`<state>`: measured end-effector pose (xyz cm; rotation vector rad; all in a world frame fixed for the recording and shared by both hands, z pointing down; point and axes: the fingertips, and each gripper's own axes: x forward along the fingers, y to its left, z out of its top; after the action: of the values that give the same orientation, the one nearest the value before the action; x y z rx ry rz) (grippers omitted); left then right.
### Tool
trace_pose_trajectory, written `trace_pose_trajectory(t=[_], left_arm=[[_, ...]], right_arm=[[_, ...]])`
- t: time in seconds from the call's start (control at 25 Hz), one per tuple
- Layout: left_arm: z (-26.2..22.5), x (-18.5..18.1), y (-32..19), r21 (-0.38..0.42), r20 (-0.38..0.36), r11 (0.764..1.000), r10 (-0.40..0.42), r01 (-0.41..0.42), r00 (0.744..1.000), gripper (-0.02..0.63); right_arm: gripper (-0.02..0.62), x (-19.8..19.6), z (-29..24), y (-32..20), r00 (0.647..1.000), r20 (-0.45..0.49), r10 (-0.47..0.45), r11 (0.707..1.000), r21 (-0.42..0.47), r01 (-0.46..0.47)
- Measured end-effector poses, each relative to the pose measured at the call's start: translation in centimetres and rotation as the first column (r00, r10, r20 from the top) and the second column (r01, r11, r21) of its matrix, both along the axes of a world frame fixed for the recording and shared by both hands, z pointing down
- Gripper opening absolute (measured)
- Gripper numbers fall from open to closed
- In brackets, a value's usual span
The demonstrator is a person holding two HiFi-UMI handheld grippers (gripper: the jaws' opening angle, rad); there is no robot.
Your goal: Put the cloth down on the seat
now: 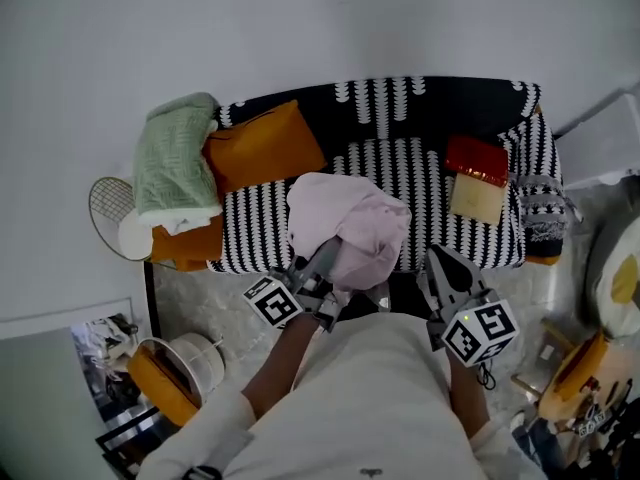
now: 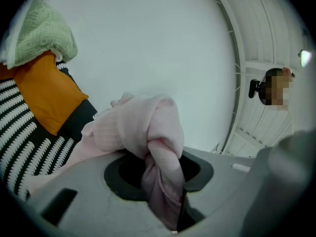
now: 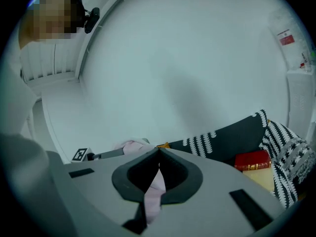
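Observation:
A bunched pink cloth [image 1: 350, 233] hangs over the front middle of the black-and-white patterned sofa seat [image 1: 420, 168]. My left gripper [image 1: 325, 258] is shut on its lower left part. In the left gripper view the cloth [image 2: 148, 127] bulges above the jaws and a thick fold runs down between them, at the left gripper [image 2: 168, 154]. My right gripper [image 1: 445, 266] is at the seat's front edge, right of the bundle. In the right gripper view a thin strip of the cloth [image 3: 155, 186] sits between the jaws, whose tips meet at the right gripper [image 3: 158, 152].
An orange cushion [image 1: 262, 146] and a green blanket [image 1: 178, 163] lie on the sofa's left end. A red book [image 1: 477, 160] on a tan box [image 1: 477, 198] lies at the right, beside a patterned throw [image 1: 540, 188]. A wire fan [image 1: 105, 208] stands left of the sofa.

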<state>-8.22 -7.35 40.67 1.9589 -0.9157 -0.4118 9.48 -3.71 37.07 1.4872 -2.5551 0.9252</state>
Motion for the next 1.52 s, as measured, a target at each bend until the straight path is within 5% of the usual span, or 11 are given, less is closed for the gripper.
trace_pose_trajectory(t=[0.36,0.76,1.52], left_arm=[[2.4,4.2,-3.3,-0.052,0.053,0.995,-0.085,0.087,0.995,0.140],[6.3,6.4,-5.2,-0.094,0.110,0.989,-0.101,0.111,0.989,0.138],[24.7,5.0,-9.6,-0.211,0.133,0.973,-0.068,0.095,0.989,0.138]], right_arm=[[0.008,4.2,1.9,-4.0,0.994,0.043,-0.096,0.994,-0.046,0.098],[0.008,3.9,4.8,-6.4,0.982,0.089,-0.168,0.977,-0.114,0.178],[0.008,0.9,10.1,-7.3,0.981,0.027,-0.190,0.953,-0.233,0.192]])
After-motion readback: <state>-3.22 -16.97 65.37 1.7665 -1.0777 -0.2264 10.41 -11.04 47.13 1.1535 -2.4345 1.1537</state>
